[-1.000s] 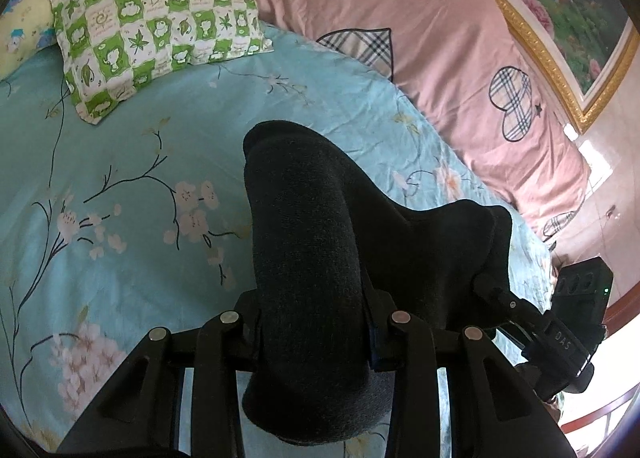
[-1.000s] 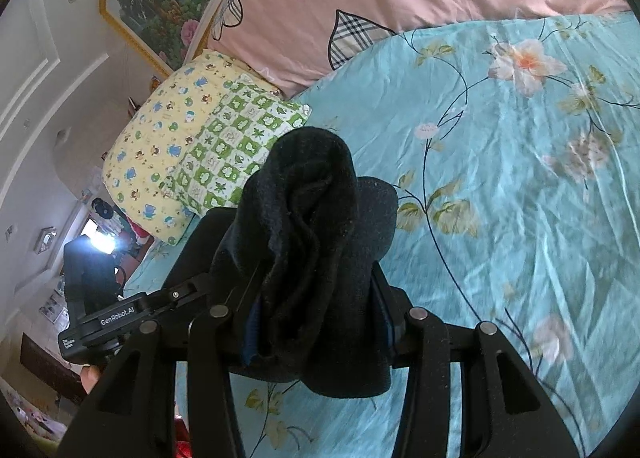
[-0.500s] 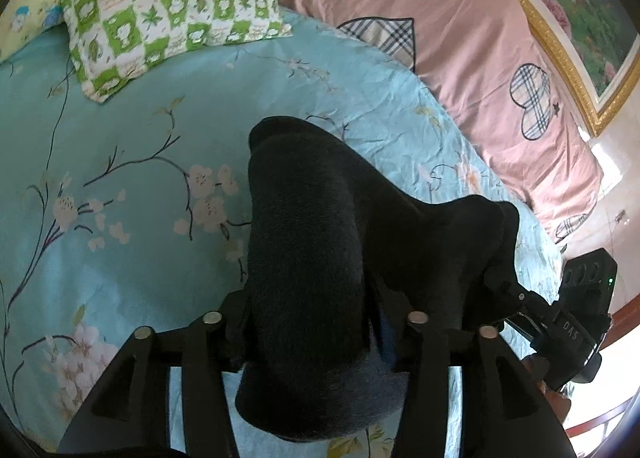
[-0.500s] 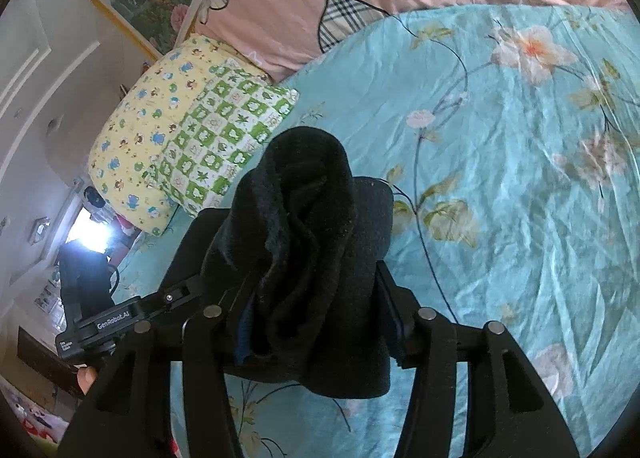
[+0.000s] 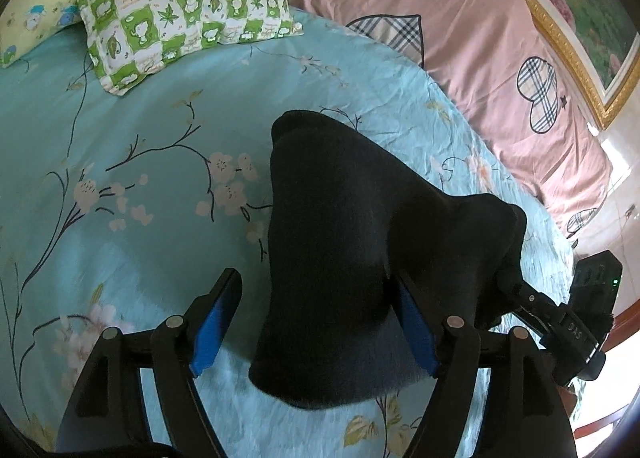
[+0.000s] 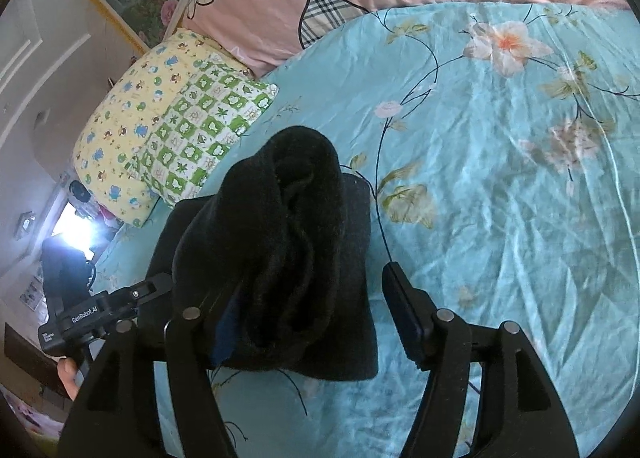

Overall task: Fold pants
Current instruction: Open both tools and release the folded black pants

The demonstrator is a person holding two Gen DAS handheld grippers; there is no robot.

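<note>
Pants point(image 5: 340, 242) hide both tools' inner pads (jaws opening).

In your right wrist view you can read "GenRobot.AI" in white letters on the black body of the left gripper point(image 6: 96, 312); smaller white print sits at that body's near end, too fine to read. In your left wrist view the right gripper point(image 5: 576, 332) shows white letters on its black body, roughly "DAS", cut off and unclear.
</note>
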